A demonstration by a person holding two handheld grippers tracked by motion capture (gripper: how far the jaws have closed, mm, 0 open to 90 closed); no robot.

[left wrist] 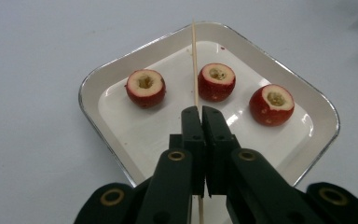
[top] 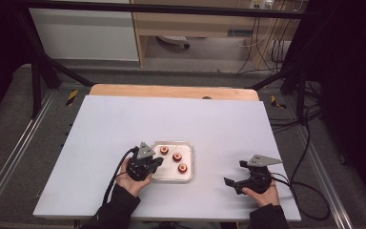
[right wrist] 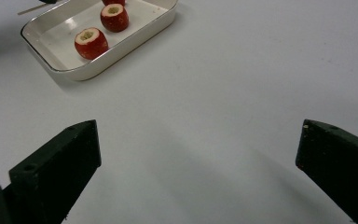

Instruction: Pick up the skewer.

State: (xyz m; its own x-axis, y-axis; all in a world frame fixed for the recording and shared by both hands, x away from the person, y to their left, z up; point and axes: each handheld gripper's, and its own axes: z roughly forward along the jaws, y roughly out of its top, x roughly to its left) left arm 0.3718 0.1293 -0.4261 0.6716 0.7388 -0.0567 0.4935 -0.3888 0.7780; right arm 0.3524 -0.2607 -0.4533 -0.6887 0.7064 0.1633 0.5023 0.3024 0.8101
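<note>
A white tabletop (top: pixel 124 124) carries a shallow white tray (left wrist: pixel 121 70) with a metal rim, and little else lies near it; beyond the far edge a strip of wooden board (top: pixel 171 90) shows, with a dark frame and cables on the floor around the table. Inside the tray sit three cored red fruits, each with its top cut off and a pale hollow facing up: the left fruit (left wrist: pixel 145 87), the middle fruit (left wrist: pixel 217 81) and the right fruit (left wrist: pixel 271 104) stand in a loose row, apart from one another. The left gripper (left wrist: pixel 200 111) hangs over the near side of the tray with its jaws clamped together on a thin wooden skewer (left wrist: pixel 194 60), which runs straight ahead from the jaws, passing just beside the middle fruit; whether its tip touches the far rim is hard to tell from this angle. The right gripper (top: pixel 236 174) rests well away from the tray on bare tabletop, its jaws spread wide with nothing between them, and no object stands between it and the tray
</note>
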